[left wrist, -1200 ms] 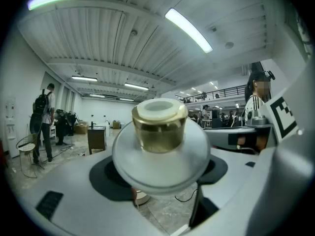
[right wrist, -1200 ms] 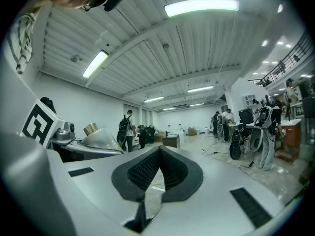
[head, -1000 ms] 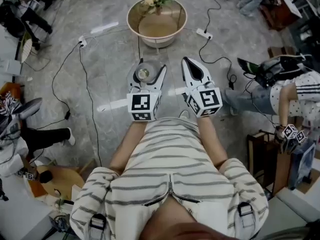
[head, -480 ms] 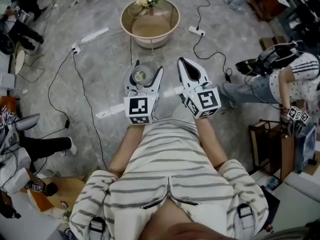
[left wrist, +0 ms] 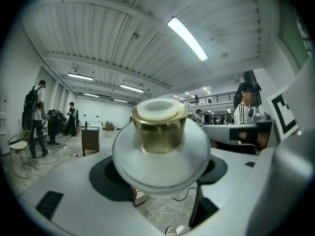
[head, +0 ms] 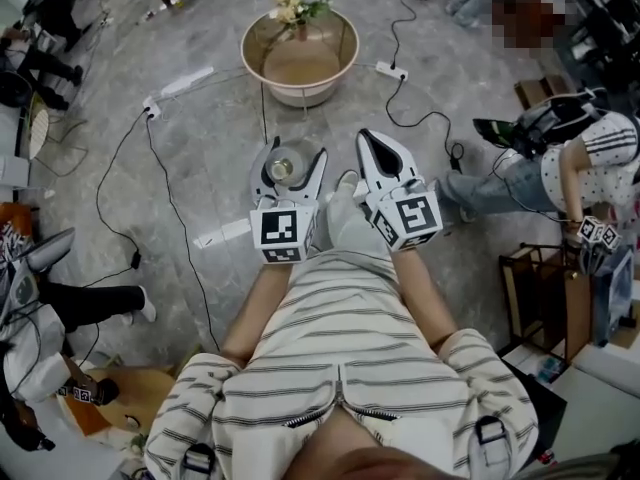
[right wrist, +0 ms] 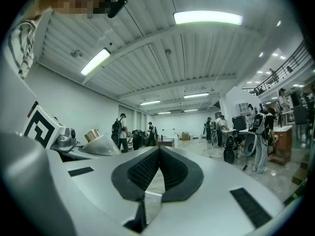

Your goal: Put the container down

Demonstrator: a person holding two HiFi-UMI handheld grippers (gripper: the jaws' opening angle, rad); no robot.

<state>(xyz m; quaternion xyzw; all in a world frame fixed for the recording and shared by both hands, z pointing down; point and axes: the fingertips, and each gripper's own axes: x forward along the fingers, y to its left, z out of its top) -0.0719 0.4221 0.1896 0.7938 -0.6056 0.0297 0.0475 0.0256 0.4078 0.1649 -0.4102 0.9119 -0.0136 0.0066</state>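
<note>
Grey floor (head: 215,138) bears a basin (head: 300,94) (flowers (head: 292,8) inside) and cables (head: 264,118).

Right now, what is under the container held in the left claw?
Only grey floor and a black cable, well below; the container hangs in the left claw, resting on nothing. The floor straight beneath it is covered by its body.
</note>
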